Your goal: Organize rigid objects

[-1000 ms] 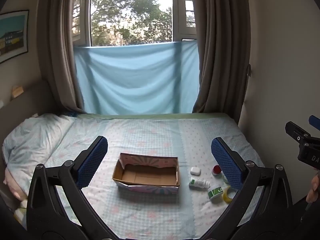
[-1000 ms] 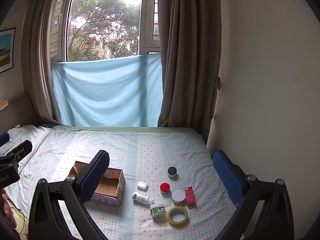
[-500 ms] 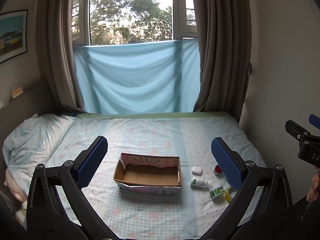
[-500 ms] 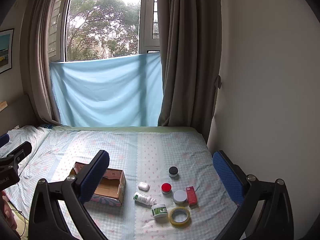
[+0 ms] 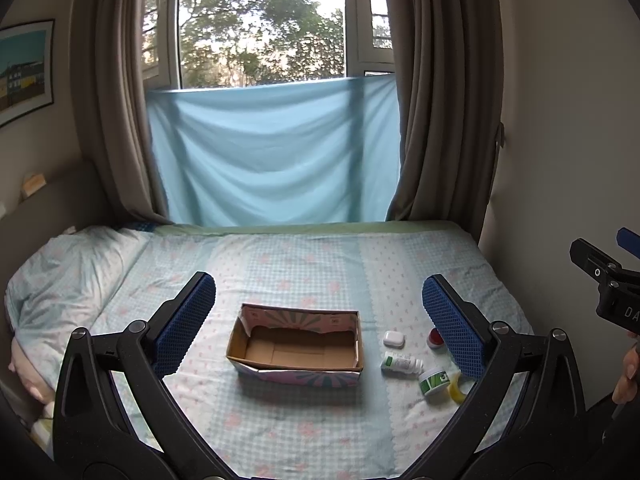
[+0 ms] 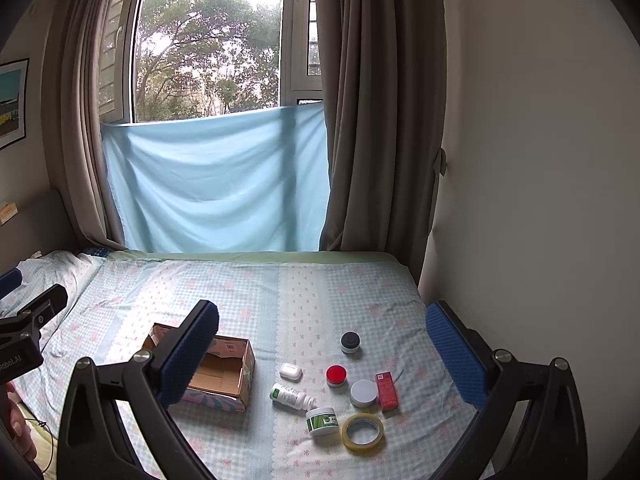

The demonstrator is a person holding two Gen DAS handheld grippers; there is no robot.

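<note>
An open, empty cardboard box (image 5: 296,346) (image 6: 218,376) lies on the bed. To its right lie several small items: a white earbud case (image 6: 291,371), a white bottle on its side (image 6: 290,396), a green-labelled jar (image 6: 322,421), a tape roll (image 6: 362,432), a red-lidded jar (image 6: 336,376), a white-lidded jar (image 6: 363,393), a red carton (image 6: 386,391) and a black-lidded jar (image 6: 350,342). My left gripper (image 5: 318,324) is open and empty, held above the box. My right gripper (image 6: 334,354) is open and empty, above the items.
The bed (image 5: 280,264) has a checked sheet and a pillow (image 5: 60,276) at the left. A wall (image 6: 540,160) runs along the bed's right side. Curtains and a blue cloth (image 6: 216,184) hang at the window behind.
Both views have shifted slightly; the box and items sit a little lower and nearer in frame. Nothing on the bed has moved. Both grippers stay open.
</note>
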